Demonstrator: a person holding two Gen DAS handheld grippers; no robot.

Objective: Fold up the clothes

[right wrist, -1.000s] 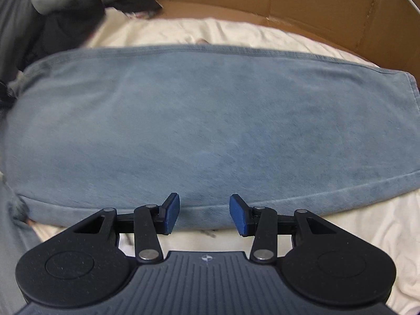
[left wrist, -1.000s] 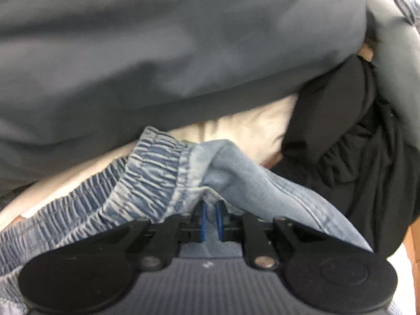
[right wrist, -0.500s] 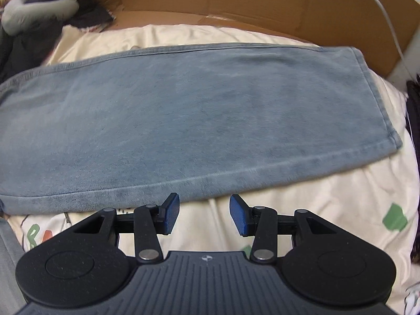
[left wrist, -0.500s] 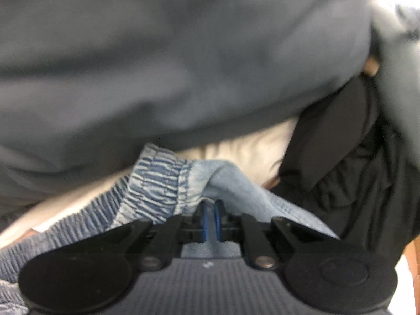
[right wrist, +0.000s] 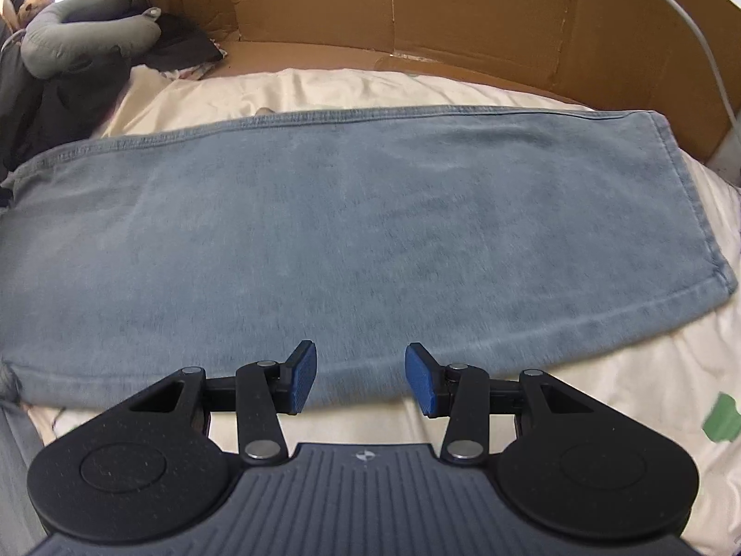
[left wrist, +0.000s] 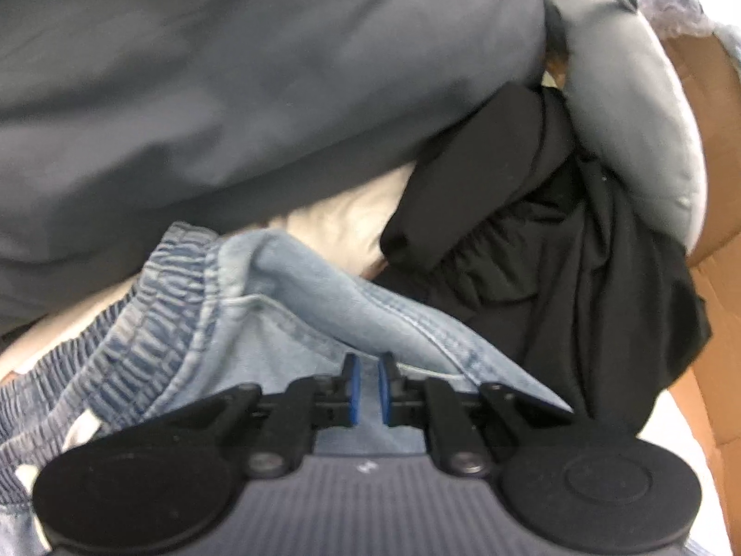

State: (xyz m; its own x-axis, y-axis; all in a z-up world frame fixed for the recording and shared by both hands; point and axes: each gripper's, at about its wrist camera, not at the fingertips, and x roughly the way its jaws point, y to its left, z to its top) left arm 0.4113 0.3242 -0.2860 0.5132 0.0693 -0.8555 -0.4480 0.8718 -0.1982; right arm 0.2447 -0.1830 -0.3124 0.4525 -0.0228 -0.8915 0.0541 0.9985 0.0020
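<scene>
The left claw (left wrist: 367, 391) is clamped on a fold of the light-blue jeans (left wrist: 296, 310) near their elastic waistband (left wrist: 153, 324), the denim pinched up into a ridge between the blue pads (left wrist: 353, 389). Beyond it lie a black garment (left wrist: 555, 250) and a grey neck pillow (left wrist: 639, 106) (a large dark-grey cloth fills the upper view). The right claw (right wrist: 361, 377) stands apart, holding nothing, over the near edge of the jeans leg (right wrist: 370, 231), which lies flat across the cream sheet (right wrist: 602, 380) in front of a cardboard wall (right wrist: 417, 4).
</scene>
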